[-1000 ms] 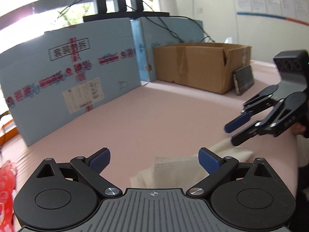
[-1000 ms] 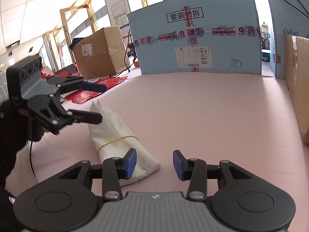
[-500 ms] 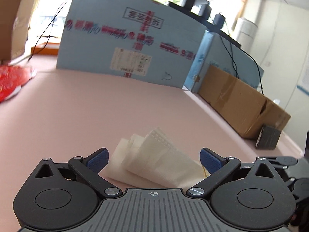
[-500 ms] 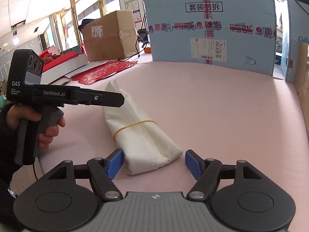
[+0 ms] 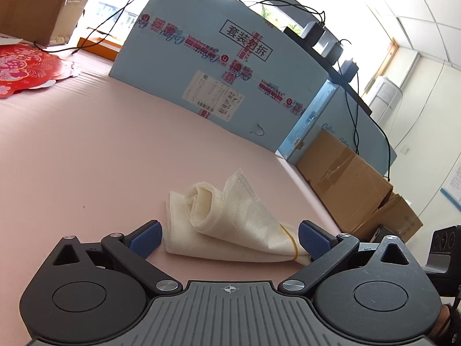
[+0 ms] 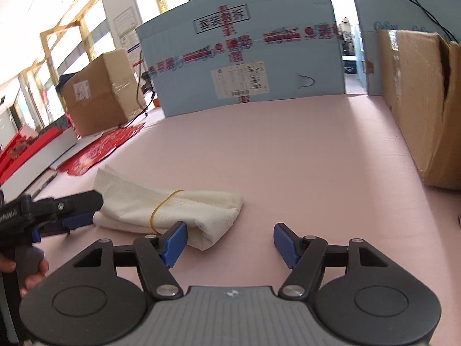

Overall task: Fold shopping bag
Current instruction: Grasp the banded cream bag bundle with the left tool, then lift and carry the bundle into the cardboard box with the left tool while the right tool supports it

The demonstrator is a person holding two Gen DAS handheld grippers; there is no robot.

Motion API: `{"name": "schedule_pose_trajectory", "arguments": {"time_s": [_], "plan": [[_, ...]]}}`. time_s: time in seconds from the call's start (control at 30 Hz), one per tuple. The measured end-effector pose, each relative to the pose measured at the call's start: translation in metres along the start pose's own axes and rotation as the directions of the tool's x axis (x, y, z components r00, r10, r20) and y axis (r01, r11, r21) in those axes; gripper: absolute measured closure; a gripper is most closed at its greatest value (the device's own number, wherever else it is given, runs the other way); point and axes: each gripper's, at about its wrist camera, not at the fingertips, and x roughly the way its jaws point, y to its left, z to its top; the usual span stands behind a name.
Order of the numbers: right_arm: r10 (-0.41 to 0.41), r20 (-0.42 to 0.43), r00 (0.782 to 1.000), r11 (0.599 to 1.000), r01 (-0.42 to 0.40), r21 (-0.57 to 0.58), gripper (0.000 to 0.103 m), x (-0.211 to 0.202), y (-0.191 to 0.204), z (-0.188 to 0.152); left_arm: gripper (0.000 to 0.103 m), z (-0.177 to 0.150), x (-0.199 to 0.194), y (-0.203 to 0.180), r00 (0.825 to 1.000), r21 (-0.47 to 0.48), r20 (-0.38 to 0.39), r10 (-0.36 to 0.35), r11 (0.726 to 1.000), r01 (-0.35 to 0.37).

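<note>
The rolled white shopping bag (image 5: 230, 216) lies on the pink table (image 5: 86, 150), bound by a yellow rubber band (image 5: 292, 242). My left gripper (image 5: 229, 240) is open and low over the table, with the bag's loose end just ahead between its blue pads, untouched. In the right wrist view the bag (image 6: 178, 210) lies crosswise with its band (image 6: 161, 207) near the middle, and the left gripper (image 6: 83, 210) sits at its far end. My right gripper (image 6: 229, 240) is open with its jaws closing. The bag's folded end lies by its left pad (image 6: 174, 240); bare table fills most of the gap.
A large blue carton (image 6: 245, 57) stands along the back of the table. A brown cardboard box (image 6: 423, 109) lines the right edge. Red paper decorations (image 6: 100, 150) and another brown box (image 6: 98, 92) lie at the far left. A hand (image 6: 31, 271) holds the left gripper's grip.
My left gripper has rolled and dropped toward the bag's loose end. The right gripper's jaws stand wider than a second ago, and the bag now lies crosswise before it.
</note>
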Motion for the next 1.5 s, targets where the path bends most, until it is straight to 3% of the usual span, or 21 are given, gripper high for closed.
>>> {"name": "schedule_pose_trajectory", "arguments": {"time_s": [0.13,0.23,0.4,0.47,0.57,0.67,0.8,0.93,1.07,1.17,1.33,1.4,1.5], "plan": [[0.109,0.022,0.994,0.984,-0.111,0.137,0.024,0.002,-0.017,0.002,0.003,-0.002,0.003,-0.005,0.999,-0.042,0.031,0.032,0.999,-0.031],[0.184,0.031,0.982,0.95,-0.186,0.251,0.024,0.009,-0.026,0.002,0.009,-0.002,0.006,-0.007,0.998,-0.056,0.035,0.047,0.997,-0.045],[0.158,0.03,0.987,0.967,-0.16,0.199,0.031,0.013,-0.01,0.001,0.017,-0.005,0.009,-0.012,0.999,-0.025,0.014,0.034,0.999,-0.033],[0.146,0.042,0.988,0.967,-0.151,0.206,0.045,0.012,-0.009,0.001,0.024,-0.005,0.009,-0.013,0.999,-0.025,0.009,0.035,0.999,-0.034],[0.152,0.066,0.986,0.945,-0.165,0.283,0.054,0.007,-0.026,0.002,0.034,-0.004,0.012,-0.015,1.0,-0.068,-0.014,-0.018,0.998,0.017],[0.142,0.129,0.981,0.95,-0.172,0.262,0.055,-0.008,-0.032,0.005,0.035,-0.003,0.014,-0.033,0.999,-0.032,0.012,-0.045,0.998,0.045],[0.12,0.263,0.957,0.968,-0.172,0.185,0.055,-0.04,-0.038,0.013,0.036,0.006,0.019,-0.065,0.994,0.048,0.062,-0.094,0.995,0.091],[0.087,0.394,0.915,0.966,-0.174,0.19,0.055,-0.069,-0.054,0.023,0.036,0.019,0.028,-0.101,0.981,0.134,0.1,-0.167,0.979,0.153],[0.028,0.545,0.838,0.973,-0.148,0.179,0.055,-0.101,-0.072,0.031,0.036,0.033,0.04,-0.146,0.957,0.254,0.133,-0.256,0.943,0.217],[-0.018,0.624,0.782,0.973,-0.129,0.19,0.055,-0.12,-0.09,0.039,0.036,0.044,0.056,-0.185,0.932,0.35,0.151,-0.329,0.9,0.261],[-0.124,0.701,0.702,0.971,-0.059,0.23,0.054,-0.142,-0.123,0.055,0.036,0.053,0.098,-0.25,0.894,0.47,0.13,-0.429,0.821,0.325],[-0.178,0.725,0.665,0.968,-0.015,0.251,0.053,-0.149,-0.138,0.064,0.036,0.055,0.12,-0.268,0.887,0.488,0.096,-0.451,0.798,0.353],[-0.274,0.713,0.645,0.947,0.053,0.317,0.051,-0.15,-0.164,0.079,0.036,0.056,0.159,-0.289,0.887,0.468,0.027,-0.46,0.79,0.396]]}}
